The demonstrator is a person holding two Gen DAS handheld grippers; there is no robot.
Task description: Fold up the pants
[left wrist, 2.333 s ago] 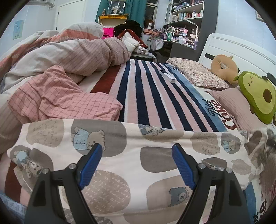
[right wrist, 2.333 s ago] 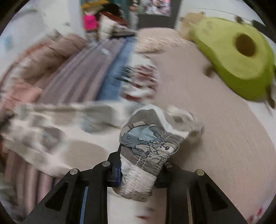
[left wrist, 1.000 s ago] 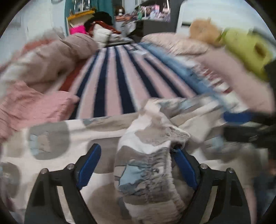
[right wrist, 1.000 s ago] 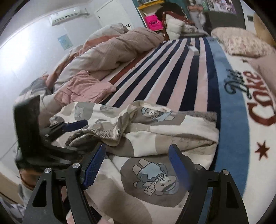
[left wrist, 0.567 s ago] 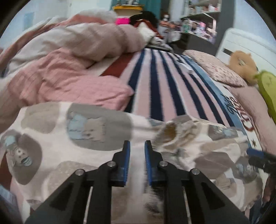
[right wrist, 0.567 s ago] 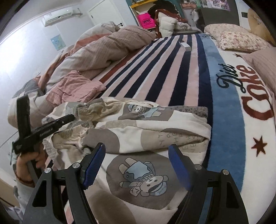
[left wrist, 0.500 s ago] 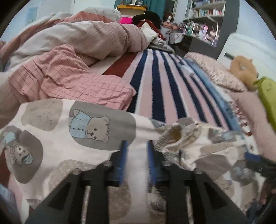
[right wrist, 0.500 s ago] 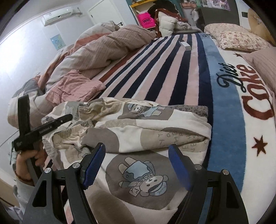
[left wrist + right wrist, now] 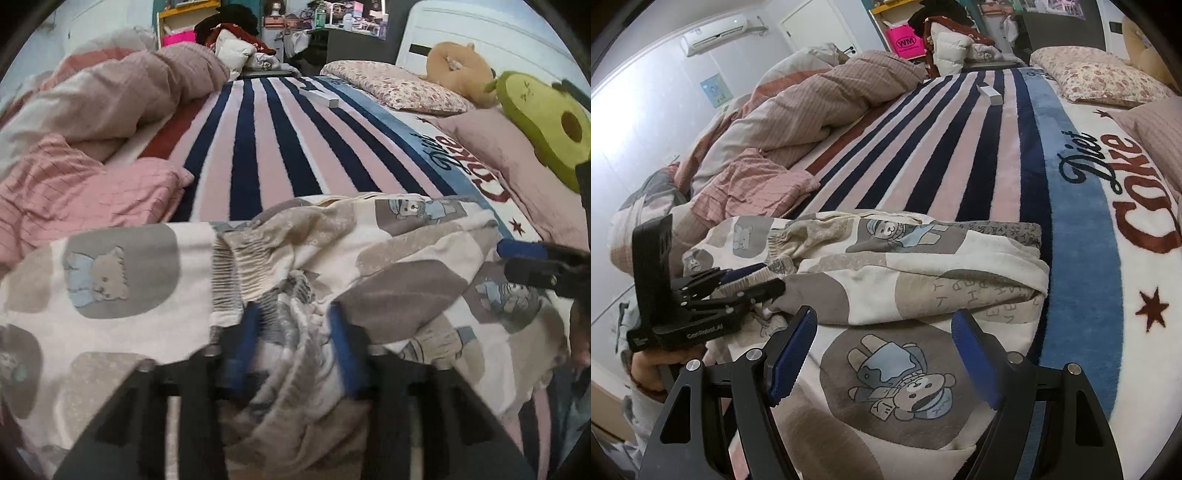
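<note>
Since half a second ago the left gripper point(image 9: 293, 338) has slid from the flat bear-print panel over to the gathered waistband point(image 9: 236, 269), and its jaws, which were nearly together with nothing between them, now straddle a bunch of that cloth and are closing on it; whether the pads already bite is hard to tell through the blur. The right gripper point(image 9: 884, 354) has kept its place, jaws spread wide over the printed bear with nothing between them. The pants point(image 9: 905, 266) lie on the striped blanket point(image 9: 923, 155) just ahead of both grippers, one end already doubled back over the rest, so a thick fold runs across ahead of the right gripper's fingertips. From the right wrist view the left gripper sits off to the left, at the waistband end of that fold. My reading: the first fold is laid, and the left hand is taking a fresh hold, probably to square up the elastic edge or carry it over for the next fold
</note>
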